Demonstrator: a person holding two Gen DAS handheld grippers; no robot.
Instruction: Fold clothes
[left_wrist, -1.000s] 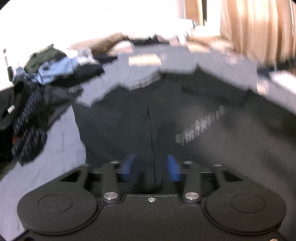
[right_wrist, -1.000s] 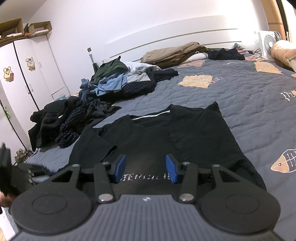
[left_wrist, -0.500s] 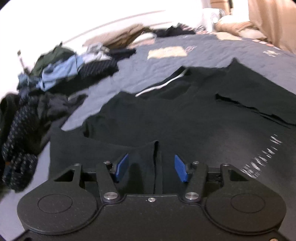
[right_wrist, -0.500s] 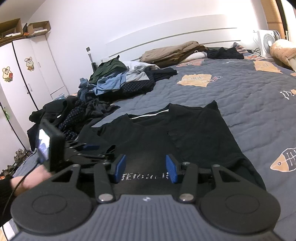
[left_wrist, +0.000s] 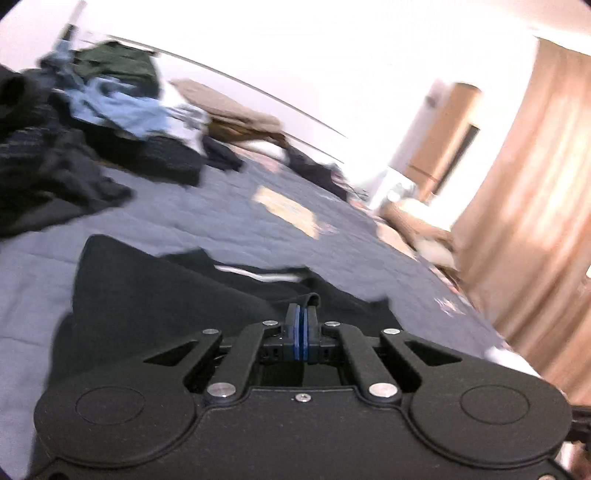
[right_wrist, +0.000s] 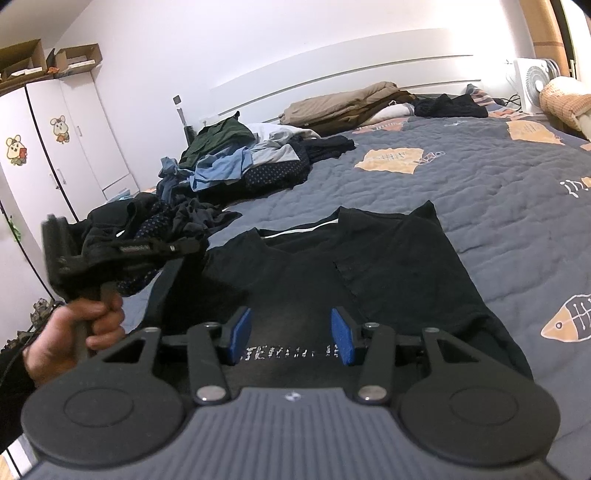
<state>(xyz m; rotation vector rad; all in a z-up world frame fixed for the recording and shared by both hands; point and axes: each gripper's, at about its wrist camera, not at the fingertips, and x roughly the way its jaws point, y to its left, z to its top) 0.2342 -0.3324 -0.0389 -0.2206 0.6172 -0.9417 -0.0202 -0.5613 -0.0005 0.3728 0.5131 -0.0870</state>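
Left gripper (left_wrist: 303, 308) is clenched, blue fingers (left_wrist: 297, 332) pressed together on a fold of the black T-shirt (right_wrist: 369, 266), lifting its sleeve edge. The shirt lies spread on the grey quilted bed (right_wrist: 498, 192), near the heap of clothes (right_wrist: 236, 166). Right gripper (right_wrist: 290, 336) hovers over the hem, fingers released, gripping nothing.

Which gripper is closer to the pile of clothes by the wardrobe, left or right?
Left. The left gripper is raised right in front of the clothes pile, jaws shut. The right gripper is over the black shirt, farther from the pile.
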